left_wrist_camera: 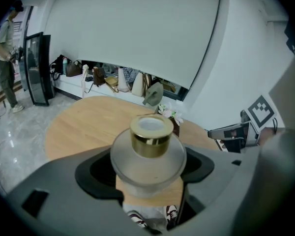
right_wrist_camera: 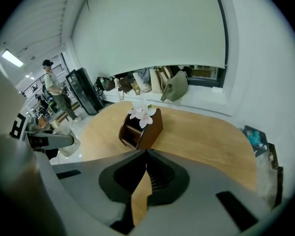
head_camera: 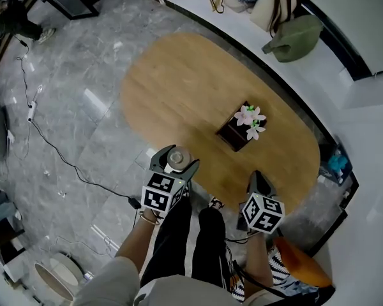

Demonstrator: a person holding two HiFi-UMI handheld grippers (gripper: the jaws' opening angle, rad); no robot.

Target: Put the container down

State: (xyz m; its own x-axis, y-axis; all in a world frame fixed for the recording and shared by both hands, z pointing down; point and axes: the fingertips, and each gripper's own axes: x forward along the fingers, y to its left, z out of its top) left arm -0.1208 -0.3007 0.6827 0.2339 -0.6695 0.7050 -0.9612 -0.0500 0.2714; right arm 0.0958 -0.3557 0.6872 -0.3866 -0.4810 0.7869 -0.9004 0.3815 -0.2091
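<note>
Head view showed the container (head_camera: pixel 178 158), a frosted glass jar with a gold cap (left_wrist_camera: pixel 151 134), held at the near edge of the table (head_camera: pixel 179 88). The left gripper (head_camera: pixel 177 160) had its 2 jaws clamped on the jar's round body, 1 on each side. We judged that grip sensible: it kept the jar upright and left the base free to meet the wood. From the left gripper view, table surface showed directly below the jar, with floor and shoes below that, so we placed the jar just inside the table's near edge.

The right gripper (right_wrist_camera: pixel 146 156) hung off the table's near edge, well apart from the jar. Its jaws were pressed together at the tips, with nothing between them. We took it to be idle, since setting down needed only 1 gripper.

A brown box (head_camera: pixel 235 134) topped with pale flowers (head_camera: pixel 251 118) stood toward the table's far side, clear of the landing spot.

We could not tell whether the jar's base touched the table or hovered above it, because the jaws covered the base in the left gripper view and the cap hid it from above. The marker cubes concealed most of both hands, and what the box held stayed too dark to make out.
</note>
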